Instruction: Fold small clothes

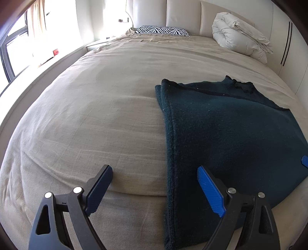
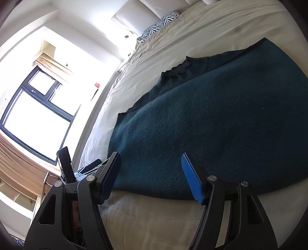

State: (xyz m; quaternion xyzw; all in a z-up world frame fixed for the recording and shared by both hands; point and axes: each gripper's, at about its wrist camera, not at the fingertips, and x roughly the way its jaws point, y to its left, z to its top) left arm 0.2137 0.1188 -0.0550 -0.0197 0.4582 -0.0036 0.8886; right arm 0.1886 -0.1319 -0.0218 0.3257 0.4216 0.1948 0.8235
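Note:
A dark teal knit garment (image 1: 227,130) lies flat on the beige bed sheet (image 1: 100,115), folded over on itself, its collar at the far end. My left gripper (image 1: 154,178) is open and empty, above the garment's left folded edge near the bed's front. My right gripper (image 2: 152,169) is open and empty, just above the garment (image 2: 202,125) at its near edge. One blue fingertip of the right gripper (image 1: 304,161) shows at the right edge of the left wrist view. The left gripper (image 2: 77,169) shows at the lower left of the right wrist view.
A zebra-print pillow (image 1: 161,30) and a rolled white duvet (image 1: 240,36) lie at the padded headboard (image 1: 182,15). A window (image 2: 34,117) with curtains is on the left side. The bed's front edge (image 2: 154,221) is close below the grippers.

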